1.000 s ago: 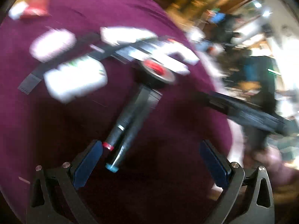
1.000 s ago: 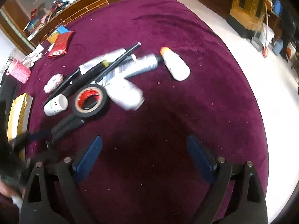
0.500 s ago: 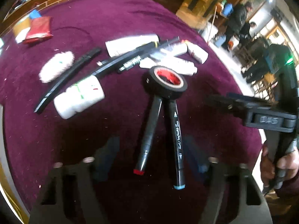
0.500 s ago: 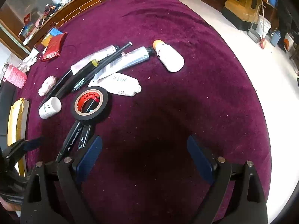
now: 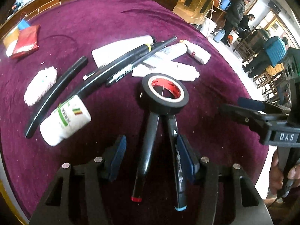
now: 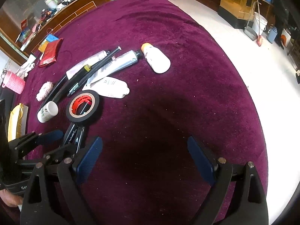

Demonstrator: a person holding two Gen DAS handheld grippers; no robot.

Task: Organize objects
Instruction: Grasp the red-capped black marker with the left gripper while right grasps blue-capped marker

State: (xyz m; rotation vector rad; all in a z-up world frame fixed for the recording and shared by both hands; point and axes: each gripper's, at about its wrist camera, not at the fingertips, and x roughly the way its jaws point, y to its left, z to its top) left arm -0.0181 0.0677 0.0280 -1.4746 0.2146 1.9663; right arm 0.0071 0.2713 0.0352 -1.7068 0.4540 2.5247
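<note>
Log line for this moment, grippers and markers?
left gripper: closing around two markers, no firm grip visible | right gripper: open, empty | tape roll: on marker tips

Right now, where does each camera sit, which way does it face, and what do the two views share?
Left wrist: on the left gripper, angled down at two markers under a tape roll; right gripper and a hand show.
Right wrist: on the open right gripper, angled down at bare maroon cloth; left gripper at left.
Shared: tape roll, markers, white bottle, both grippers.

Plush matt cloth; glossy plastic markers; matt tape roll.
</note>
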